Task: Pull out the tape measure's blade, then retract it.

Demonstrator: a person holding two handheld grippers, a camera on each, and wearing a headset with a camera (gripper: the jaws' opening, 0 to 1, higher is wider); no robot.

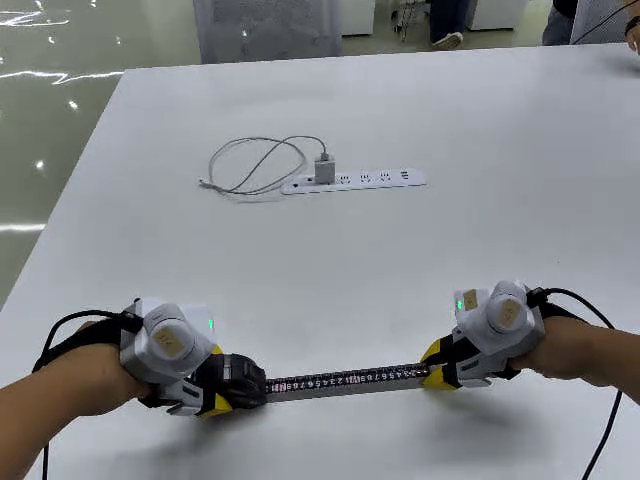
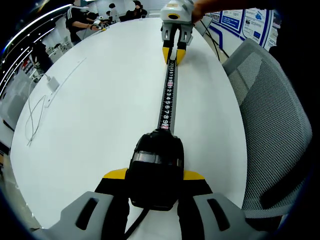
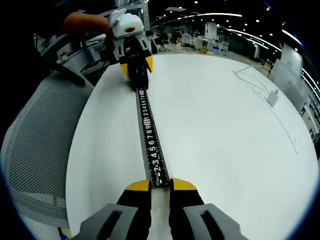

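Observation:
A black tape measure case [image 2: 156,167] sits between the yellow-tipped fingers of my left gripper [image 2: 152,175], which is shut on it; in the head view the case [image 1: 240,382] lies low on the white table. Its numbered blade [image 1: 345,380] is drawn out to the right, running flat just above the table. My right gripper [image 3: 160,184] is shut on the blade's end [image 3: 159,177]. The blade [image 3: 148,130] stretches from there to my left gripper [image 3: 135,65]. From the left gripper view the blade [image 2: 169,92] reaches my right gripper [image 2: 175,52].
A white power strip [image 1: 355,181] with a plugged-in charger and a coiled white cable [image 1: 255,165] lies mid-table, well beyond the grippers. A grey mesh chair [image 2: 272,115] stands at the table's near edge. People and desks are in the background.

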